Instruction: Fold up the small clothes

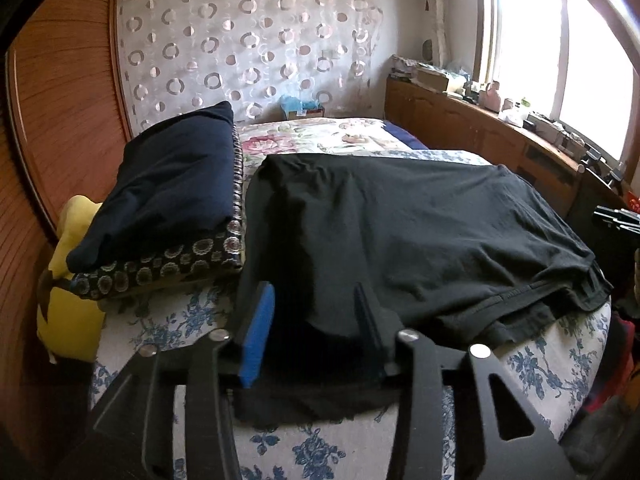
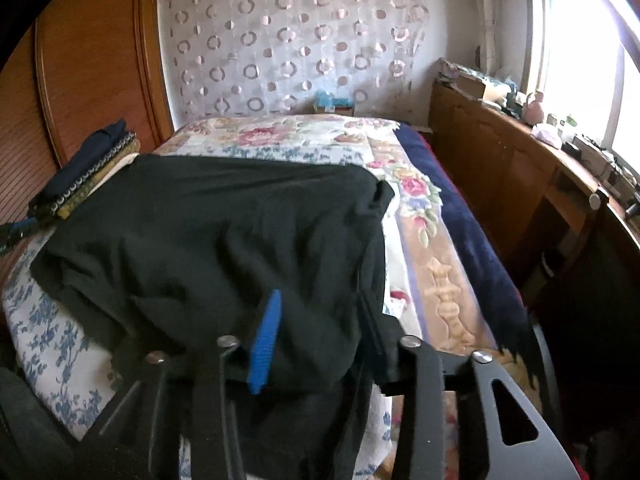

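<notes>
A black garment (image 1: 420, 224) lies spread on the bed, and it also shows in the right wrist view (image 2: 224, 224). My left gripper (image 1: 314, 300) is open, its two fingers straddling the near left edge of the garment, with cloth lying between them. My right gripper (image 2: 320, 308) is open too, its blue-padded finger (image 2: 266, 340) and dark finger on either side of a raised fold at the garment's near right corner. Neither pair of jaws is closed on the cloth.
A folded navy garment (image 1: 168, 184) sits on a patterned cushion (image 1: 160, 268) at the left, with a yellow item (image 1: 72, 300) beside it. The bed has a blue floral sheet (image 1: 320, 448) and a rose-print quilt (image 2: 416, 200). A wooden cabinet (image 2: 500, 168) runs along the right.
</notes>
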Available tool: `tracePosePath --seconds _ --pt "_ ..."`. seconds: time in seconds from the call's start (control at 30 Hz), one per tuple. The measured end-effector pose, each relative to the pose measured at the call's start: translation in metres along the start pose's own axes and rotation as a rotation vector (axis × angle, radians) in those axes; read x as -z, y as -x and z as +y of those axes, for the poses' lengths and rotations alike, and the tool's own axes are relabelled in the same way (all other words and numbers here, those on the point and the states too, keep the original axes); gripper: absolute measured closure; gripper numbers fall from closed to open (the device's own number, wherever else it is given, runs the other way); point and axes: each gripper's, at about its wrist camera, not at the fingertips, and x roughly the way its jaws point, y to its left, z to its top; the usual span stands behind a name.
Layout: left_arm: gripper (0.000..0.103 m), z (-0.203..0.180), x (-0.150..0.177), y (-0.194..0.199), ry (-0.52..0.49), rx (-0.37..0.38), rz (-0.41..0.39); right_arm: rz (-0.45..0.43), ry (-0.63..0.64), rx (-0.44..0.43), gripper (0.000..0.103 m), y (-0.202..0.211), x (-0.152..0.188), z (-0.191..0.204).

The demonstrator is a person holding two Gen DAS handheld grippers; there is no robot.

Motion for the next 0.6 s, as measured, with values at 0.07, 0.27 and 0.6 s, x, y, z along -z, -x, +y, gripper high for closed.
tracePosePath --seconds 0.07,0.27,0.6 --pt "0.053 0.000 0.001 0.000 -0.002 0.001 0.002 -0.014 0.028 0.007 0.054 -0.001 -0.003 0.009" --pt "0.025 0.001 0.002 0.000 0.009 0.009 0.004 -0.020 0.059 -0.049 0.049 -0.025 -0.005 0.032" --pt "0.025 0.009 0.008 -0.006 0.024 -0.034 0.020 0.055 0.103 -0.152 0.048 -0.098 -0.017 0.053"
